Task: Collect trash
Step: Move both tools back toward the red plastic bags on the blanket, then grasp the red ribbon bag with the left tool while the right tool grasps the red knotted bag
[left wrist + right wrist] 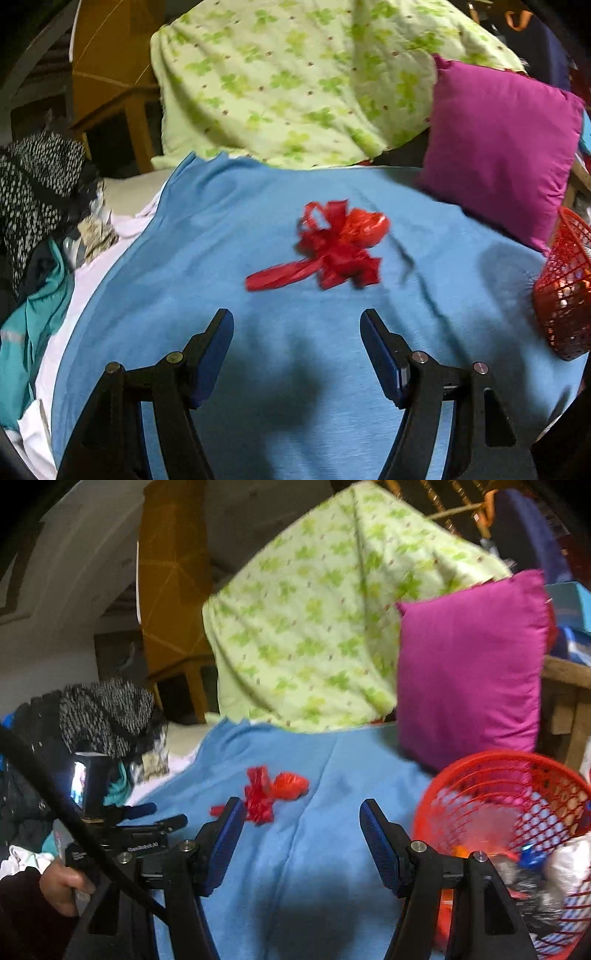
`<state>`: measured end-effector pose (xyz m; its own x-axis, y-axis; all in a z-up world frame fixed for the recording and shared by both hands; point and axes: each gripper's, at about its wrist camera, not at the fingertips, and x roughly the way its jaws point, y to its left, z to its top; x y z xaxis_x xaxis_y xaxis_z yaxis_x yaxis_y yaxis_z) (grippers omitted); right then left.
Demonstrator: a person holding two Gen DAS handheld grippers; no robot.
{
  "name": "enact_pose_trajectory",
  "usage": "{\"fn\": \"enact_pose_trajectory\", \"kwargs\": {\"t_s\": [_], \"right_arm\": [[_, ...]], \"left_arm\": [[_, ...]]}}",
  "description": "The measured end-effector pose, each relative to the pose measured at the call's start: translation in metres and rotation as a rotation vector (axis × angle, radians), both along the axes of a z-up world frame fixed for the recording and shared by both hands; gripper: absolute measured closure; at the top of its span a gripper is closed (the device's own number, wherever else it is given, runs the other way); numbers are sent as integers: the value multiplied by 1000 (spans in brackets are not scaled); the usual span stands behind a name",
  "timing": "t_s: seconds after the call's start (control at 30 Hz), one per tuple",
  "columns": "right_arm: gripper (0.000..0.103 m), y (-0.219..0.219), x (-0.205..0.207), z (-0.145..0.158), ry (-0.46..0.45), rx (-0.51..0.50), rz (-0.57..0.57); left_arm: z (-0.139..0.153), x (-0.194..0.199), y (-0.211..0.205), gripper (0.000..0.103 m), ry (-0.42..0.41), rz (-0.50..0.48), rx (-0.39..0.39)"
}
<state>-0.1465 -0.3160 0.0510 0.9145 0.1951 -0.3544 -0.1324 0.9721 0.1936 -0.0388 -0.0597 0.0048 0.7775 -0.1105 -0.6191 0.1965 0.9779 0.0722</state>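
Note:
A red ribbon bow (pixel 332 247) with a long tail lies on the blue blanket (pixel 221 277), a short way ahead of my left gripper (pixel 297 325). Its jaws stand open with only blanket between them. In the right wrist view the bow (pixel 262 797) sits just beyond the left finger of my right gripper (pixel 301 812), which is open and holds nothing. A red mesh basket (pixel 480 760) with several bits of trash inside stands at the right, close to the right finger. The basket's wall (pixel 565 258) shows at the right edge of the left wrist view. My left gripper (pixel 162 814), held by a hand (pixel 62 882), shows at the left.
A magenta pillow (pixel 469 672) leans behind the basket. A green-patterned quilt (pixel 314 627) is heaped at the back of the bed. A pile of clothes (pixel 40 192) lies at the left edge. Wooden furniture (pixel 565 701) stands at the right.

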Motion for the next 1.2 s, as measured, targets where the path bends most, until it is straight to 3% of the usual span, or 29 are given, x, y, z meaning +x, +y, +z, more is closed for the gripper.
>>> {"fn": "enact_pose_trajectory", "kwargs": {"t_s": [0.27, 0.5, 0.73, 0.9, 0.97, 1.0, 1.03, 1.2], "right_arm": [[34, 33, 88, -26, 208, -12, 45], [34, 19, 132, -44, 294, 64, -60], [34, 19, 140, -48, 303, 58, -87], [34, 16, 170, -44, 291, 114, -91], [34, 15, 187, -41, 278, 136, -84], [34, 15, 196, -41, 274, 155, -73], [34, 16, 207, -42, 275, 175, -56], [35, 34, 265, -62, 346, 197, 16]], "left_arm": [[-10, 36, 14, 31, 45, 3, -94], [-17, 88, -22, 26, 103, -74, -188], [-53, 147, -44, 26, 220, -99, -237], [-66, 165, -43, 26, 264, -124, -262], [-72, 170, -37, 33, 278, -120, -269], [-74, 172, -32, 48, 292, -118, -294], [-75, 174, -27, 53, 300, -110, -305], [-72, 173, -10, 59, 329, -108, -301]]}}
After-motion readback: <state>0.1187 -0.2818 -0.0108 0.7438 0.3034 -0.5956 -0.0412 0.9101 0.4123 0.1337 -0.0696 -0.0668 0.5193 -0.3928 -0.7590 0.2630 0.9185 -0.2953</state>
